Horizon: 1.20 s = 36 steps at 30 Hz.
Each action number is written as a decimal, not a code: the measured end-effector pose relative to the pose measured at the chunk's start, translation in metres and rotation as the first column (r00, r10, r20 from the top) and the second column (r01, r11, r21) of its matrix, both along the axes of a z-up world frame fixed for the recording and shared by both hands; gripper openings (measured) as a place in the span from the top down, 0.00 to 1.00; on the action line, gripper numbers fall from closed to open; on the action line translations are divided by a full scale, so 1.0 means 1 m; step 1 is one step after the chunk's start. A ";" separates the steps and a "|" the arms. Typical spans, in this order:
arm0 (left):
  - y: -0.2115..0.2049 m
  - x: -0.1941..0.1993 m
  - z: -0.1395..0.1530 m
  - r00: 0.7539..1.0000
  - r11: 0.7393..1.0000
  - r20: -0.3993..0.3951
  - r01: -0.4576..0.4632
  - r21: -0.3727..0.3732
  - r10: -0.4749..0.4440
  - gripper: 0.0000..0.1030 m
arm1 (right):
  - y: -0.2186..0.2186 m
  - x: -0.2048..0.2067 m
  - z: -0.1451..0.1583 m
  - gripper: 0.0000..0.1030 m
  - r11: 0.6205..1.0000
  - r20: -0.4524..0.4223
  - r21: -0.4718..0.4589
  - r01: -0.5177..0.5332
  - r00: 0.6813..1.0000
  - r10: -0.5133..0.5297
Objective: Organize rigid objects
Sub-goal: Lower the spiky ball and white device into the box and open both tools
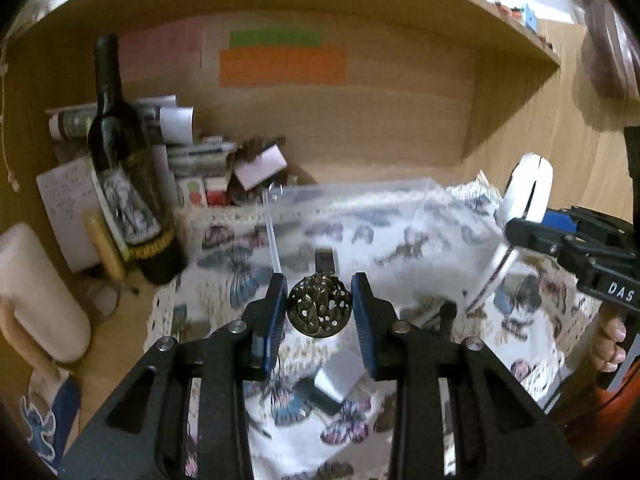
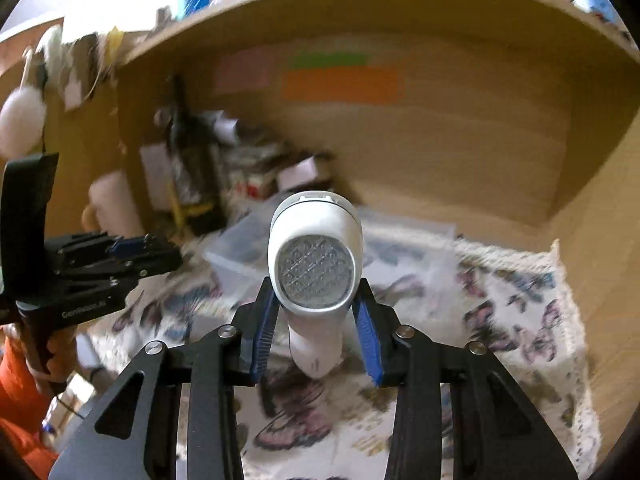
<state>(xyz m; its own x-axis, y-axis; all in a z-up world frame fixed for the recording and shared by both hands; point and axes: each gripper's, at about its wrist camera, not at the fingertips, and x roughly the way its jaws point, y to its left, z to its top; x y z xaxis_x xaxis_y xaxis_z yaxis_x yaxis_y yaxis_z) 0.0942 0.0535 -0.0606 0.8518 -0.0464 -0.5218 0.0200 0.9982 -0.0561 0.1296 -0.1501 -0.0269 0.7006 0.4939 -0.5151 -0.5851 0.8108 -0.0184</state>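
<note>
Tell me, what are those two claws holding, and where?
Left gripper pinches a perforated metal ball by its sides; right gripper clamps a white lint shaver below its head.

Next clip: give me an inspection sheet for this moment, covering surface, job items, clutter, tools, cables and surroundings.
Surface: white butterfly-print cloth over a wooden desk.
Job's things: perforated dark metal ball; white handheld fabric shaver with round mesh face; clear plastic storage box at the back of the cloth.
Clutter: dark glass wine bottle leaning at the left, stacked papers and small boxes behind it.
Tools: left tool shut on the ball; right tool shut on the shaver.
Cables: nothing seen.
Surroundings: wooden alcove, orange and green paper notes on its back wall.
</note>
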 end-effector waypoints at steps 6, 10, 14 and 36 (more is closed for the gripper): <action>0.002 0.022 0.015 1.000 1.000 0.017 -0.002 0.000 0.002 0.68 | -0.010 0.016 0.026 0.67 0.998 0.073 0.035 0.052 0.996 -0.055; -0.001 0.039 0.018 1.000 1.000 0.006 0.015 0.006 -0.015 0.68 | -0.010 0.033 0.033 0.67 0.996 0.107 0.026 0.089 0.990 -0.092; -0.009 0.061 0.012 0.999 0.999 -0.027 0.036 0.030 -0.035 0.68 | -0.007 0.055 0.026 0.67 0.993 0.100 -0.014 0.120 0.988 -0.118; -0.039 0.143 -0.047 0.959 0.987 -0.247 0.152 0.046 -0.136 0.68 | 0.050 0.122 -0.058 0.67 0.968 -0.144 -0.246 -0.035 0.990 0.000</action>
